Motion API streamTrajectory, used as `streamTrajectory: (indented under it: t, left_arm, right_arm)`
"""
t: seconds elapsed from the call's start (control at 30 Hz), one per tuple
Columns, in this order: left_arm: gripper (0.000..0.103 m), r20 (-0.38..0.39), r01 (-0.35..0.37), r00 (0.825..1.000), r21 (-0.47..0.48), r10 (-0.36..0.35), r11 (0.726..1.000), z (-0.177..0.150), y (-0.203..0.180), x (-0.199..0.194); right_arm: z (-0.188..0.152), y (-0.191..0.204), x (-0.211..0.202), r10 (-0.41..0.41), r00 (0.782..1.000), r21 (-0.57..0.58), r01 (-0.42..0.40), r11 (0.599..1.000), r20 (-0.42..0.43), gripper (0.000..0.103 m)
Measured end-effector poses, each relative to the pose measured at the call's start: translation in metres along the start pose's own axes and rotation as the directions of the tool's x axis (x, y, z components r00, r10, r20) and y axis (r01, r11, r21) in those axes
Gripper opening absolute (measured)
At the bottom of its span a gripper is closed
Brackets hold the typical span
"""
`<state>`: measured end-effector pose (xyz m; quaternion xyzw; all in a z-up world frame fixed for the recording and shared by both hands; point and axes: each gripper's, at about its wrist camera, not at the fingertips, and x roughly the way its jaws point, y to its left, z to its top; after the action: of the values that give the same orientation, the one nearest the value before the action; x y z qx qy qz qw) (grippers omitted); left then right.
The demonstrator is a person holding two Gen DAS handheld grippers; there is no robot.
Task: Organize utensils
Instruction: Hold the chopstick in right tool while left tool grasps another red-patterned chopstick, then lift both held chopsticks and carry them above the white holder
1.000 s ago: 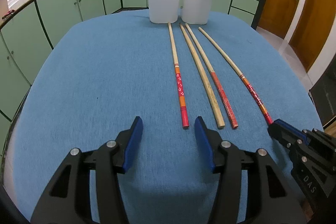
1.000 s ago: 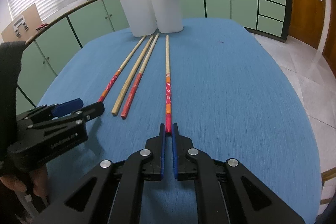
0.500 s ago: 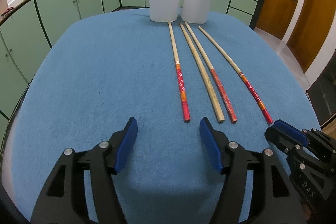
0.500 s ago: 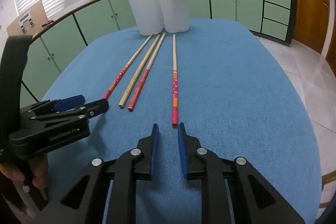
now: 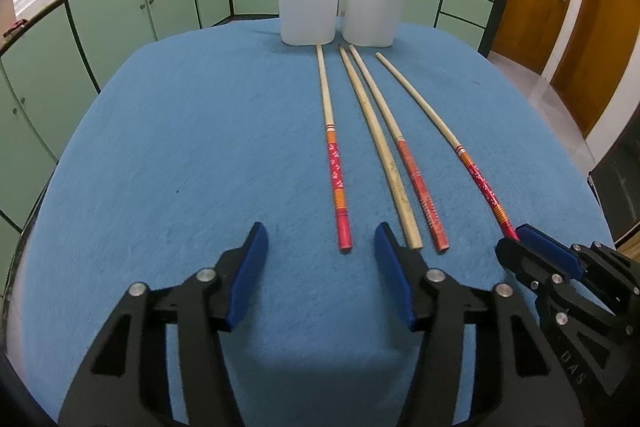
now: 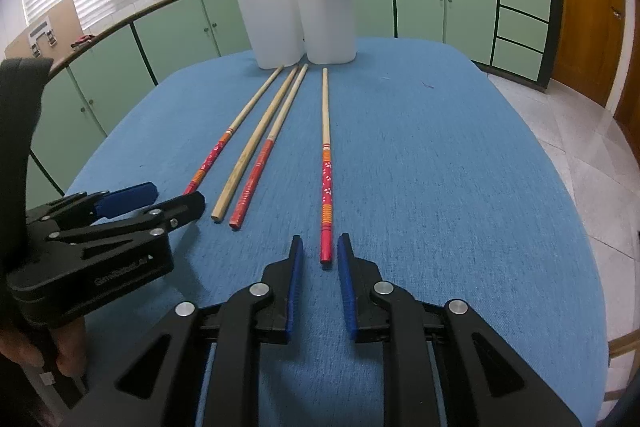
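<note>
Lying just ahead — chopstick (image 6: 326, 187), R tongs (image 6: 319, 255) apart

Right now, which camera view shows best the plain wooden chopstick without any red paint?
The left wrist view: the plain chopstick runs up the frame's middle, its full length visible. The right wrist view shows it whole too, but off to the left, slanted and thinner.

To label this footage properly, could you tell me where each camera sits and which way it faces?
Left wrist: on the left gripper, angled down the blue tablecloth at four chopsticks; right gripper at its right.
Right wrist: on the right gripper, aimed at a floral chopstick; left gripper, fingers.
Shared: chopsticks, two white holders.
</note>
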<state>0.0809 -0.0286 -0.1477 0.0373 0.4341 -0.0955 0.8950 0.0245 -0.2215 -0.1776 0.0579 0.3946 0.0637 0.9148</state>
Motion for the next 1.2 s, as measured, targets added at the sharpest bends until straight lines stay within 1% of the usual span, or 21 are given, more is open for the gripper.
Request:
streamTrajectory:
  t: [0.03,0.1,0.13,0.2,0.23,0.4,0.5,0.67,0.77,0.83,0.9,1.0,1.2]
  left_arm:
    - [0.044,0.001,0.003,1.0,0.004,-0.003,1.0,0.0,-0.001,0.0]
    - [0.03,0.003,0.014,1.0,0.016,-0.014,1.0,0.0,-0.005,0.0]
    - [0.026,0.004,0.02,1.0,0.023,-0.02,1.0,0.0,-0.007,0.0]
    - [0.006,0.005,0.026,1.0,0.035,-0.027,0.999,0.0,-0.01,-0.001]
    - [0.006,0.005,0.026,1.0,0.04,-0.026,0.999,-0.001,-0.011,-0.001]
    - [0.005,0.004,0.033,0.999,0.018,-0.033,0.999,-0.001,-0.005,-0.005]
    - [0.005,0.038,0.015,0.999,0.03,-0.016,0.999,0.002,0.0,-0.019]
    - [0.005,0.11,-0.045,0.993,0.062,0.038,0.997,0.016,0.01,-0.056]
    - [0.005,0.165,-0.053,0.986,0.07,0.041,0.996,0.029,0.014,-0.08]
    - [0.005,0.188,-0.062,0.981,0.082,0.046,0.995,0.038,0.015,-0.093]
    - [0.005,0.205,-0.056,0.978,0.081,0.039,0.995,0.047,0.018,-0.105]
    - [0.005,0.259,-0.034,0.966,0.079,0.013,0.996,0.06,0.021,-0.126]
    - [0.005,0.319,0.007,0.947,0.064,-0.027,0.998,0.089,0.027,-0.144]
  right_arm:
    - [0.0,0.0,0.0,-0.001,1.0,0.001,0.001,1.0,-0.001,0.017]
    - [0.001,0.0,0.001,-0.004,1.0,0.0,0.004,1.0,-0.001,0.016]
    - [0.0,0.0,0.001,-0.008,1.0,0.0,0.008,1.0,-0.001,0.014]
    - [0.001,0.0,0.001,-0.012,1.0,0.006,0.012,1.0,-0.002,0.007]
    - [0.001,-0.002,0.001,-0.009,1.0,0.011,0.009,1.0,-0.002,0.006]
    - [0.002,-0.002,0.0,-0.008,1.0,0.01,0.008,1.0,0.0,0.005]
    - [0.007,-0.002,-0.008,-0.019,1.0,-0.001,0.019,1.0,0.017,0.005]
    - [0.024,-0.004,-0.037,-0.03,0.996,-0.018,0.032,0.999,0.089,0.005]
    - [0.039,-0.004,-0.056,-0.039,0.989,-0.034,0.044,0.998,0.14,0.005]
    - [0.051,-0.005,-0.071,-0.042,0.983,-0.041,0.05,0.998,0.179,0.005]
    - [0.062,-0.004,-0.082,-0.039,0.977,-0.048,0.05,0.998,0.208,0.005]
    - [0.079,-0.001,-0.098,-0.029,0.966,-0.061,0.046,0.997,0.258,0.005]
    - [0.11,-0.002,-0.115,0.015,0.95,-0.065,0.006,0.998,0.313,0.005]
